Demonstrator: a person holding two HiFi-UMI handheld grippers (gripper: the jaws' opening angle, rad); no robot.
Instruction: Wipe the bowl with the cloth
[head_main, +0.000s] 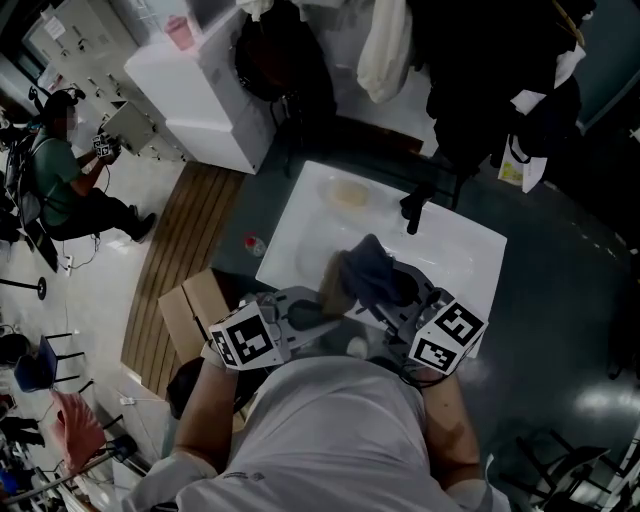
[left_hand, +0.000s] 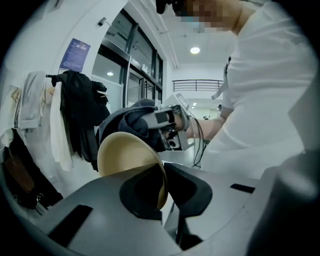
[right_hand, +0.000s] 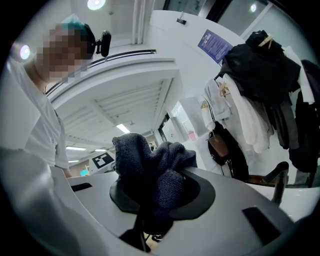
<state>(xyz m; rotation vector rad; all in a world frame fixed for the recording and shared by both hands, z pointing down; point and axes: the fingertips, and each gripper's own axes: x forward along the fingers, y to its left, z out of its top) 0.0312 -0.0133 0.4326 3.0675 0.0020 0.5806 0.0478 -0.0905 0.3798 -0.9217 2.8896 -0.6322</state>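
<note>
My left gripper (head_main: 322, 306) is shut on the rim of a tan bowl (head_main: 336, 284), which it holds tilted on edge above the white sink (head_main: 300, 235). In the left gripper view the bowl (left_hand: 126, 154) rises from between the jaws of that gripper (left_hand: 163, 189), its rim pinched there. My right gripper (head_main: 388, 294) is shut on a bunched dark blue cloth (head_main: 374, 262) that lies against the bowl's upper side. The cloth (right_hand: 149, 169) fills the right gripper (right_hand: 159, 196) and hides its fingertips. Behind the bowl I see the cloth (left_hand: 131, 120) again.
A black faucet (head_main: 414, 208) stands at the sink's far side, with a pale tan object (head_main: 348, 192) in the basin beside it. A white cabinet (head_main: 200, 95) and hanging coats (head_main: 480, 70) lie beyond. Left of me are a cardboard box (head_main: 192, 308) and a seated person (head_main: 60, 175).
</note>
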